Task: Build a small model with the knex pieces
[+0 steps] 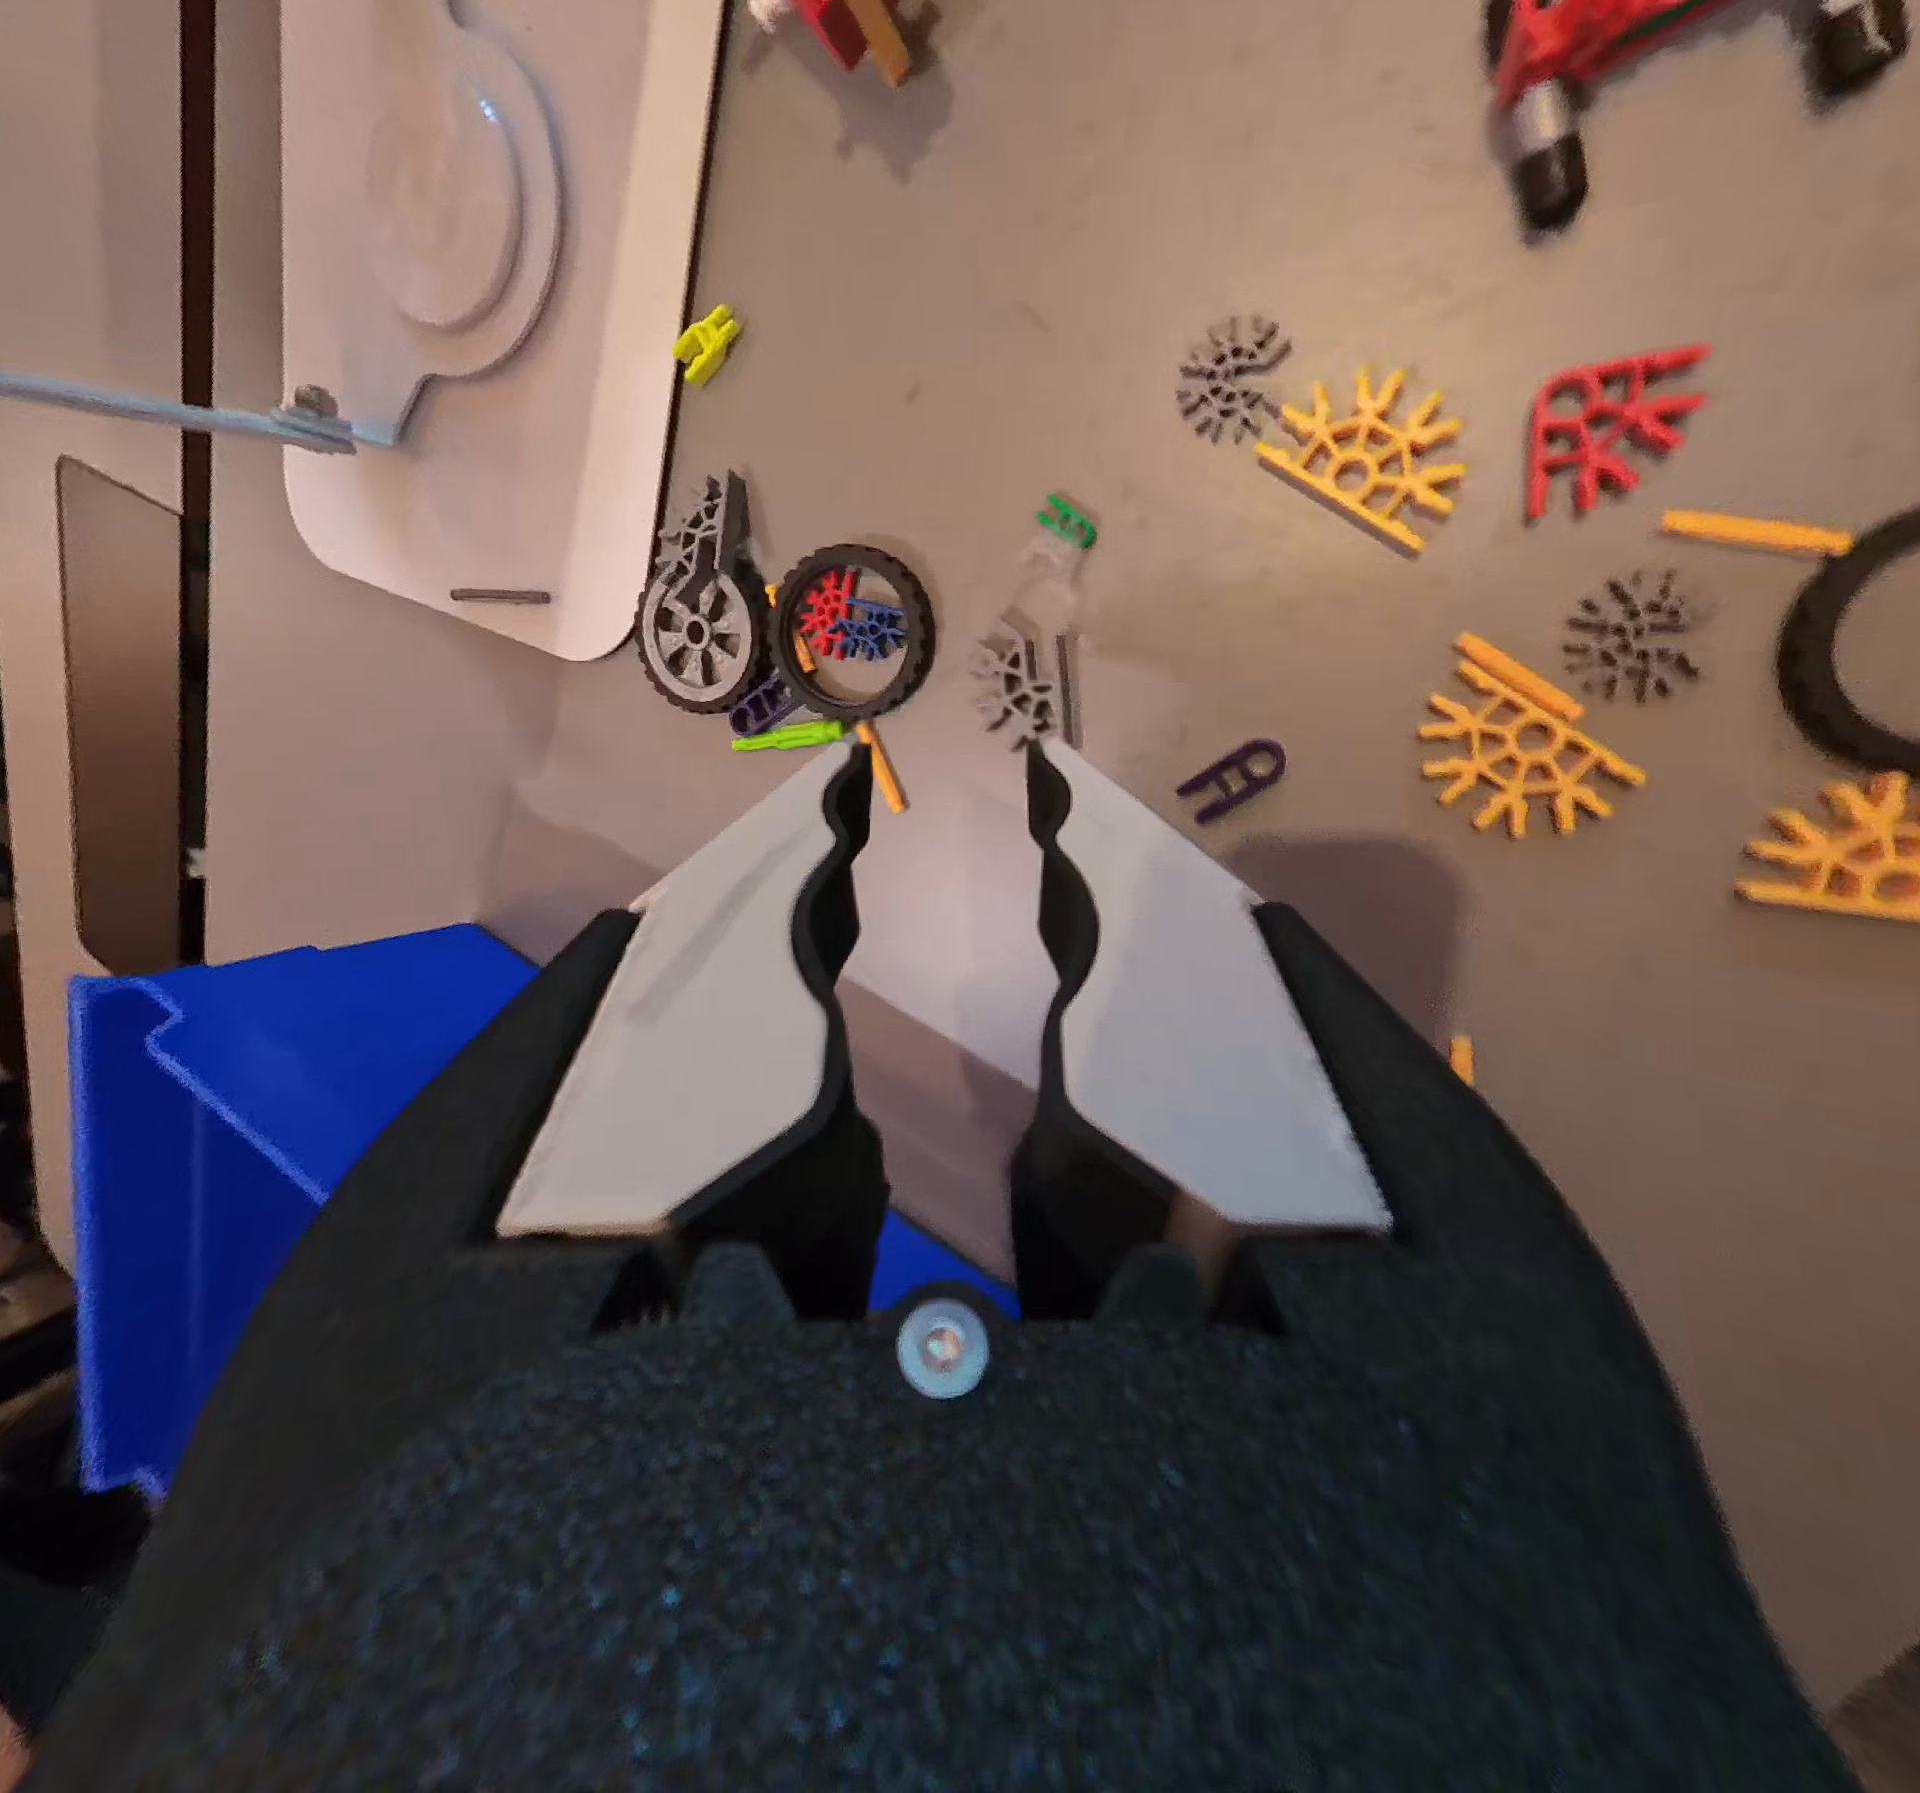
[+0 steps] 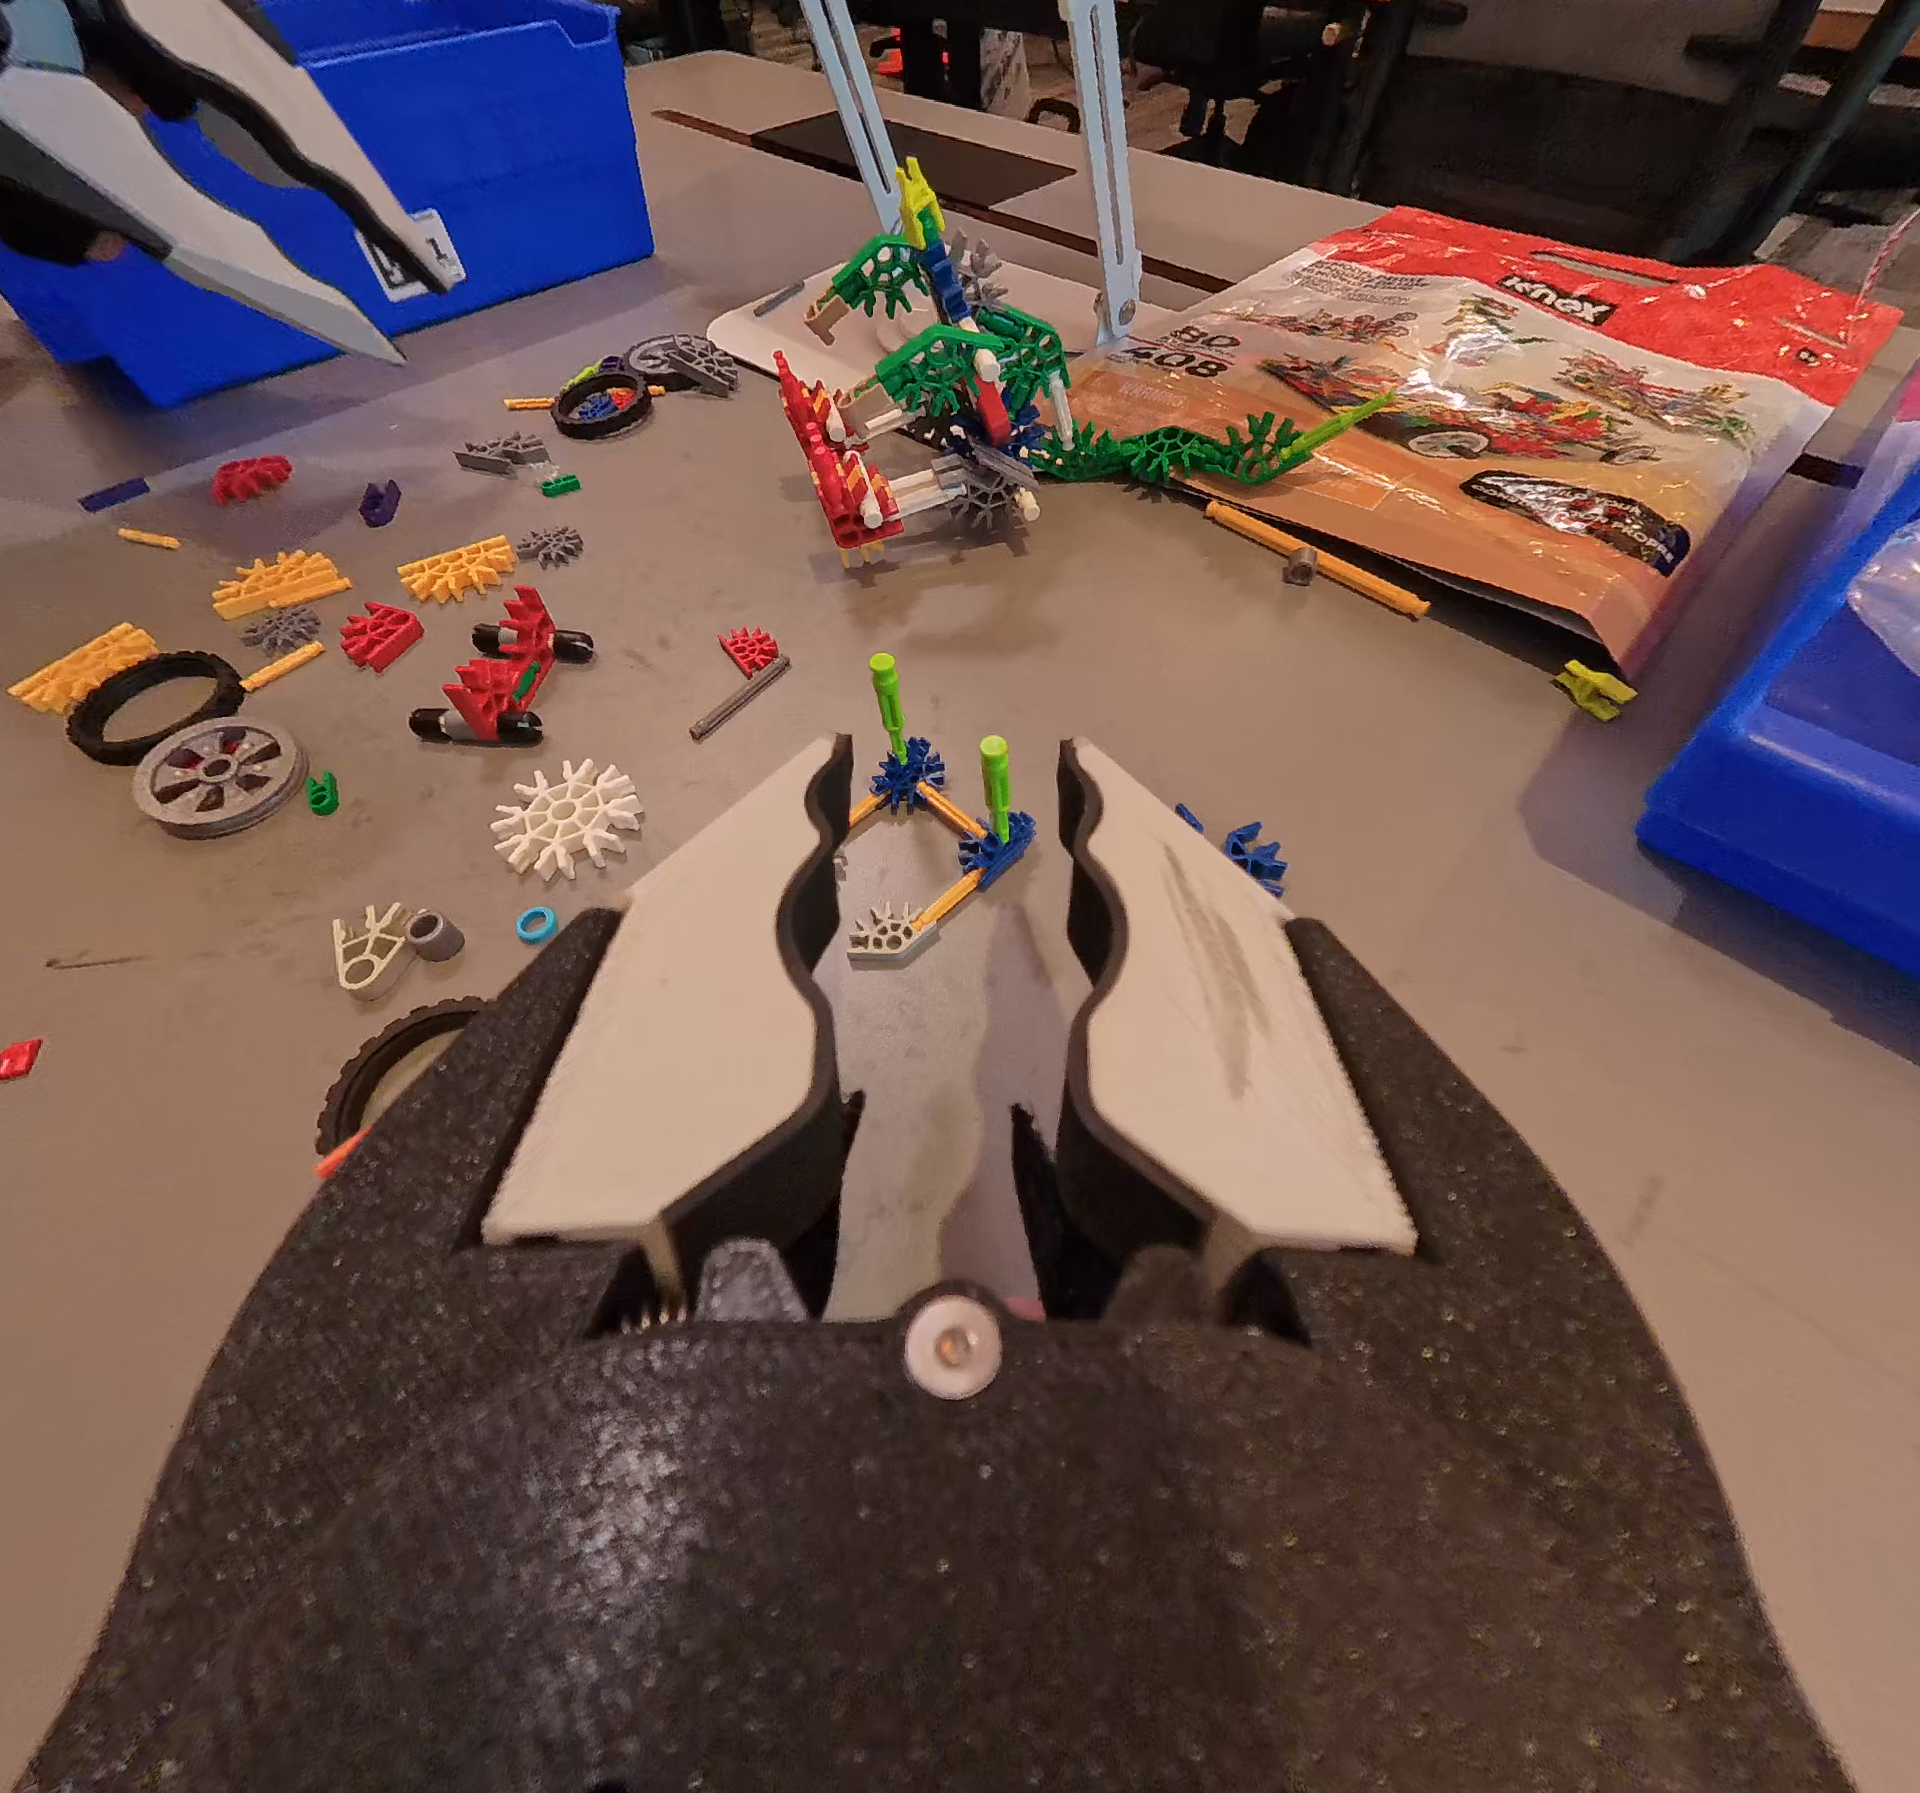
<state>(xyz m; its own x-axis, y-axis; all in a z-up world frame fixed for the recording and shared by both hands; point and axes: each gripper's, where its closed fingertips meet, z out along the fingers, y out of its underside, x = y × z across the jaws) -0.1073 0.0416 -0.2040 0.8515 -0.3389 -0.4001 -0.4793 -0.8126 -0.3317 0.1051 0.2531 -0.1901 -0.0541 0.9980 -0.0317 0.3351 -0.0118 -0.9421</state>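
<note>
My right gripper (image 2: pixel 953 751) is open and low over the grey table (image 2: pixel 1351 912). Between its fingertips stands a small assembly (image 2: pixel 951 834) of blue connectors, orange rods, a grey connector and two upright lime green rods. My left gripper (image 1: pixel 945 756) is open and empty, held above the table; it also shows at the upper left of the right wrist view (image 2: pixel 421 320). Just beyond its tips lie a black tyre (image 1: pixel 854 631) with red and blue pieces inside, a grey wheel (image 1: pixel 694 644), a grey snowflake connector (image 1: pixel 1013 689), an orange rod (image 1: pixel 885 775) and a lime green rod (image 1: pixel 788 736).
Loose yellow, red and grey connectors (image 2: pixel 281 585), a white snowflake connector (image 2: pixel 566 816) and wheels are scattered at left. A green and red built model (image 2: pixel 935 393) stands mid-table by a printed bag (image 2: pixel 1455 413). A blue bin (image 2: pixel 468 133) is far left, a blue tray (image 2: pixel 1787 808) at right. Tip to tip, the grippers are about 30 cm apart. The grey wheel (image 1: pixel 694 644) is about 10 cm from my left fingertips. The right camera catches it too, in the right wrist view (image 2: pixel 664 353).
</note>
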